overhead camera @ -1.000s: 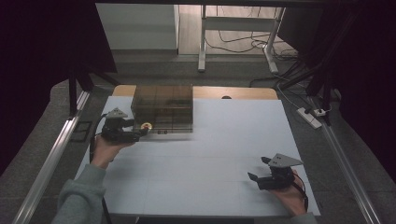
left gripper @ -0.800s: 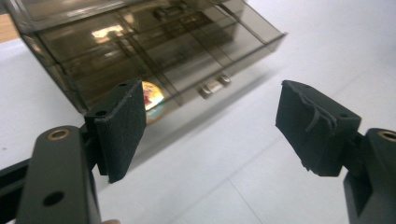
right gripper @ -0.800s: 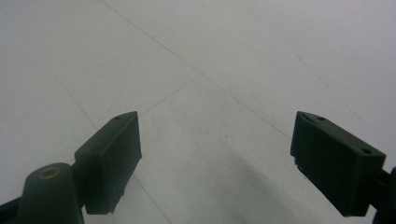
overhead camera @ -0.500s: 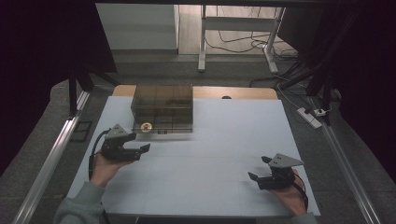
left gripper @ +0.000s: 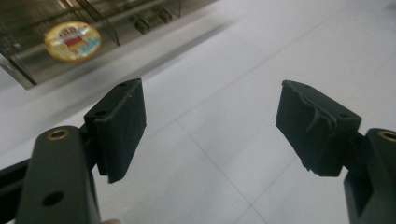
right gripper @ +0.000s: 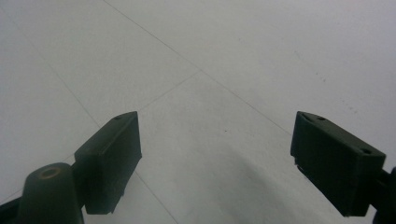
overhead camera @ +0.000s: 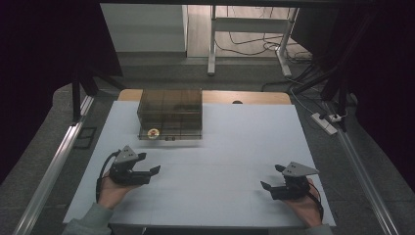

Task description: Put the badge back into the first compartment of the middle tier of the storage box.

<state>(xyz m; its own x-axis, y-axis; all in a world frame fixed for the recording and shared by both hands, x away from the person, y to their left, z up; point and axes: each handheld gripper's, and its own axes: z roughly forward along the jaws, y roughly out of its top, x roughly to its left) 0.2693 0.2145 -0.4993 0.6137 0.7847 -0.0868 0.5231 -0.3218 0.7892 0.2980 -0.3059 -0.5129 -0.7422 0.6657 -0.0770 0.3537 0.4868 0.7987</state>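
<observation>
A: Item one, nearest edge?
B: Left gripper (overhead camera: pixel 149 172), held in a hand (overhead camera: pixel 111 192) low over the white worktop (overhead camera: pixel 220 161); fingers (left gripper: pixel 120 128) spread, nothing between them.

A: Item two?
B: Right gripper (overhead camera: pixel 270 182), near the worktop's right front, well apart from the left one; fingers (right gripper: pixel 109 158) spread wide over bare surface, holding nothing.

A: Farther back?
B: Round yellow disc (overhead camera: pixel 153 132) with a red and blue print, lying at the front left of the tinted clear box (overhead camera: pixel 170 113). Whether it sits inside or just before the wall, I cannot tell.

A: And the box?
B: Toward the worktop's far side, left of centre.
</observation>
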